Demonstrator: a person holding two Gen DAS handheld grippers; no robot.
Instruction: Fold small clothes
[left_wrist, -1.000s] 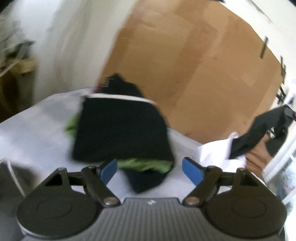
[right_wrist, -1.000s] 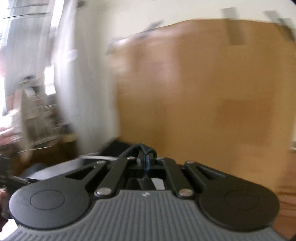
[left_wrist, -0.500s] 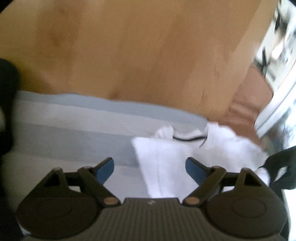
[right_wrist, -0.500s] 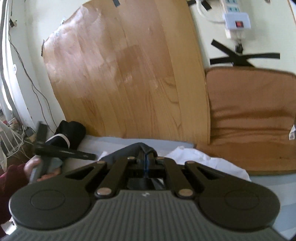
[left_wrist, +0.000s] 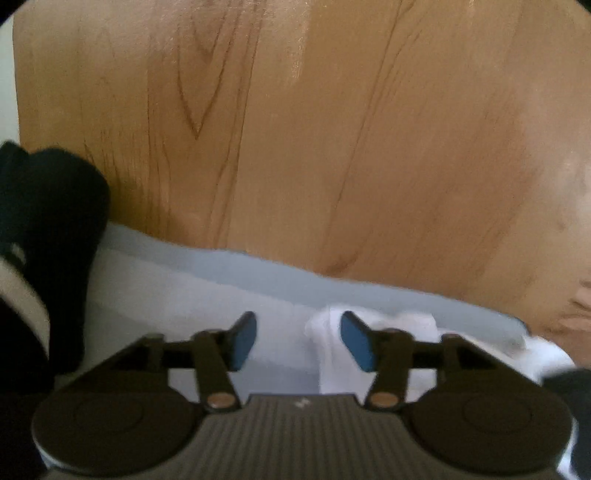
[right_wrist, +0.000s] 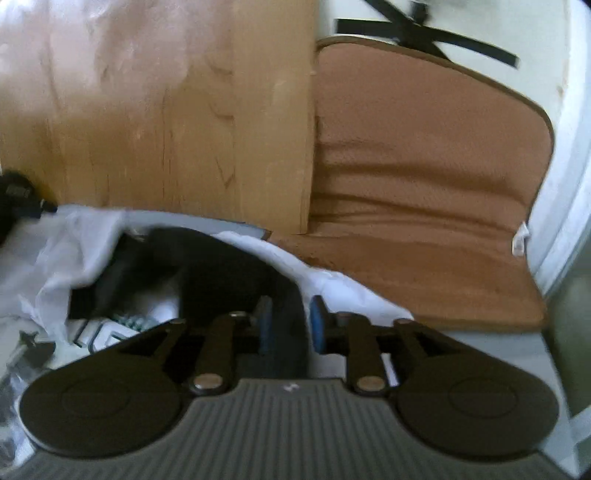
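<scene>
Both our units dropped toward the pale grey table (left_wrist: 177, 291): left hand-held gripper (left_wrist: 298, 341) closing, unclenched, at crumpled white garment (left_wrist: 406, 325); right hand-held gripper (right_wrist: 291, 323) just released dark cloth (right_wrist: 221, 269) lying between its jaws.

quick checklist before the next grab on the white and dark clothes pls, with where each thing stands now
1. Left gripper lined up on the white garment: ok, its near edge sits between the blue pads.
2. Left jaws: not ok yet, they have just been closing but the pads do not press on the cloth.
3. Right gripper released the dark garment: ok, jaws have just been opening; the cloth lies between them, unclamped.
4. Dark garment off the white one: not ok, it lies on top of it in the right wrist view.
5. Folded dark pile out of the way: ok, far left.
6. White garment spread flat: cannot tell, mostly hidden.
</scene>
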